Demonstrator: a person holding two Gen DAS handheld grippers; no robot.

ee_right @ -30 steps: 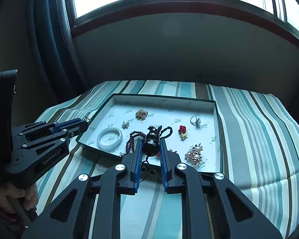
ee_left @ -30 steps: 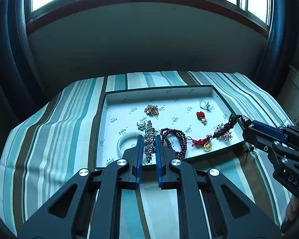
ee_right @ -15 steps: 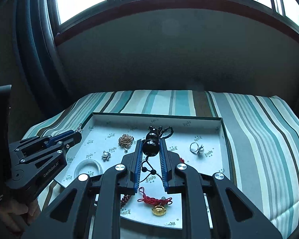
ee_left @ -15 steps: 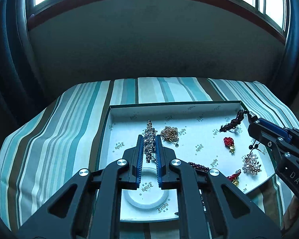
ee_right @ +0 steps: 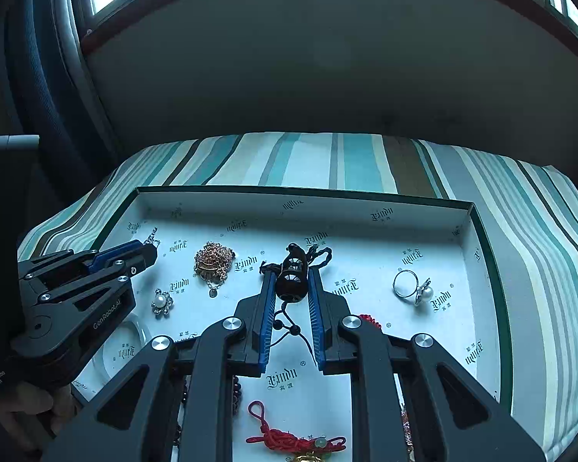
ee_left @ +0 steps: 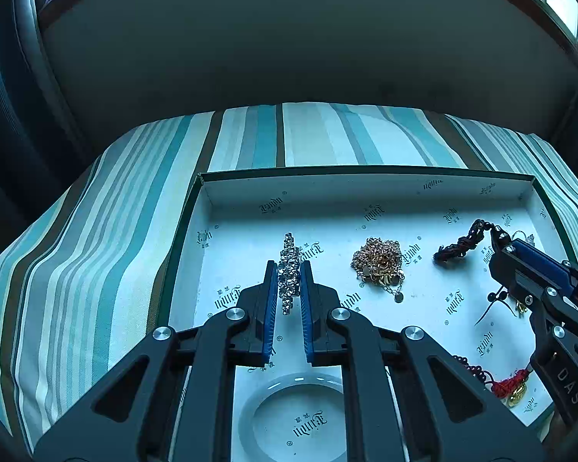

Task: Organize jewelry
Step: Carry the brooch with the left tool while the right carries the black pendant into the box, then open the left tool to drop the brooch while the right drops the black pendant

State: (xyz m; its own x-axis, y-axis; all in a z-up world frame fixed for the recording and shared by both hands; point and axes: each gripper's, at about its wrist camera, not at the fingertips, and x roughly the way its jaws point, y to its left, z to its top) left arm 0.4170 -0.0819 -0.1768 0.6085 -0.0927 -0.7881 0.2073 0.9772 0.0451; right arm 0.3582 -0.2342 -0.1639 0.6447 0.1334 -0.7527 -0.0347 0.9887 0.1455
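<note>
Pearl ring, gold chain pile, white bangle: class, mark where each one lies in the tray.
Pearl ring [ee_right: 411, 289]: right wrist view, on its band.
Gold chain pile [ee_left: 378, 260]: left wrist view, heap's middle.
White bangle [ee_left: 250, 408]: left wrist view, left rim.

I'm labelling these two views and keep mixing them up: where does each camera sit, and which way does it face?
Left wrist: on the left tool, looking down and forward into the tray; it holds a crystal bracelet; the right tool shows at right.
Right wrist: on the right tool, facing likewise; it holds a dark corded pendant; the left tool and a hand show at left.
Shared: tray, gold chain, striped cloth.
</note>
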